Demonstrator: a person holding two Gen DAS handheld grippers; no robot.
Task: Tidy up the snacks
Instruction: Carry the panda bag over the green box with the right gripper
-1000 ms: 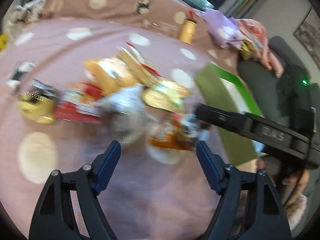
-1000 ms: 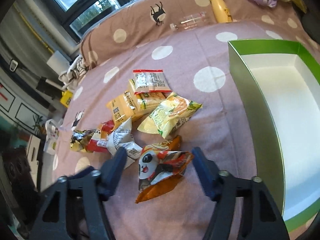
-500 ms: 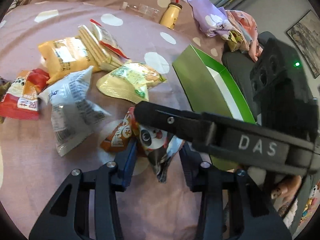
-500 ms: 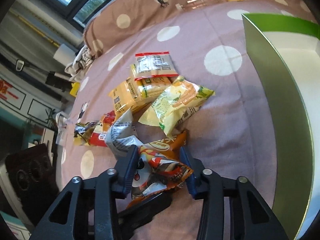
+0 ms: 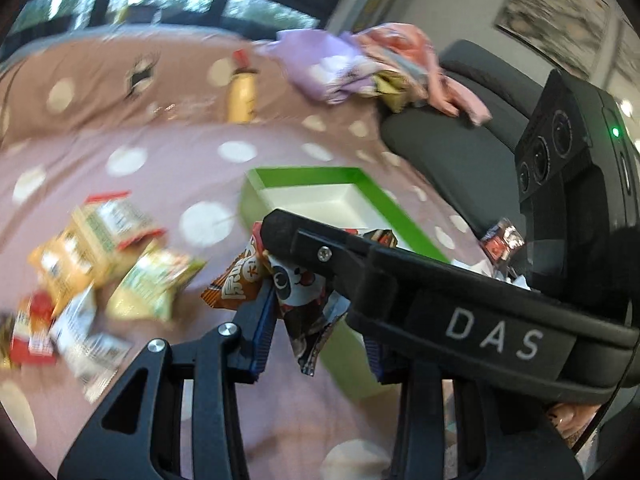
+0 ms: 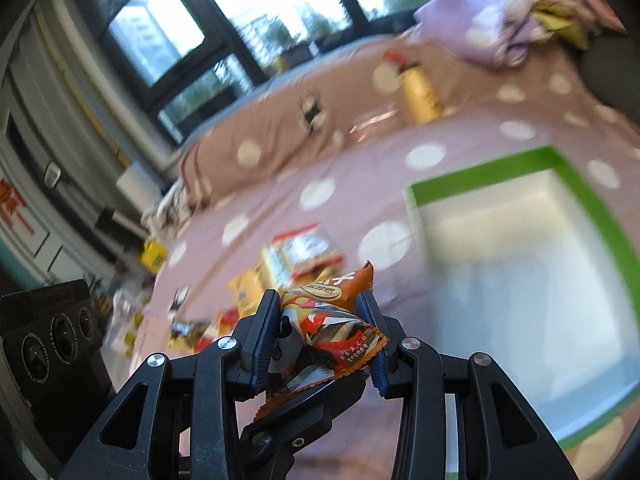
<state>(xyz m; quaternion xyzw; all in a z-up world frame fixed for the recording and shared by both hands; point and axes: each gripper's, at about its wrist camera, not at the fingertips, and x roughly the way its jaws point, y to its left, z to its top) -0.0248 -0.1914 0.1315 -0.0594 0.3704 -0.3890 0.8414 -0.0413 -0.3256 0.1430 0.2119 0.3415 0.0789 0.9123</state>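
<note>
Both grippers are shut on the same orange panda snack bag (image 5: 296, 284), held above the pink dotted bedspread. In the left wrist view my left gripper (image 5: 316, 300) pinches its lower part, and the right gripper's arm crosses in front. In the right wrist view my right gripper (image 6: 320, 328) clamps the bag (image 6: 332, 328) between its blue pads. The green box with white inside (image 6: 520, 264) lies to the right, also seen in the left wrist view (image 5: 320, 196). Several other snack bags (image 5: 104, 256) lie in a pile on the left.
A yellow bottle (image 6: 420, 92) and a clear bottle lie at the back of the bed. Crumpled purple and pink clothes (image 5: 360, 64) sit at the back right by a dark chair (image 5: 460, 128). A small red wrapper (image 5: 500, 240) lies right of the box.
Both grippers have lifted the panda bag off the bedspread and tilted upward. The views now show the window and the box further ahead, with motion blur.
</note>
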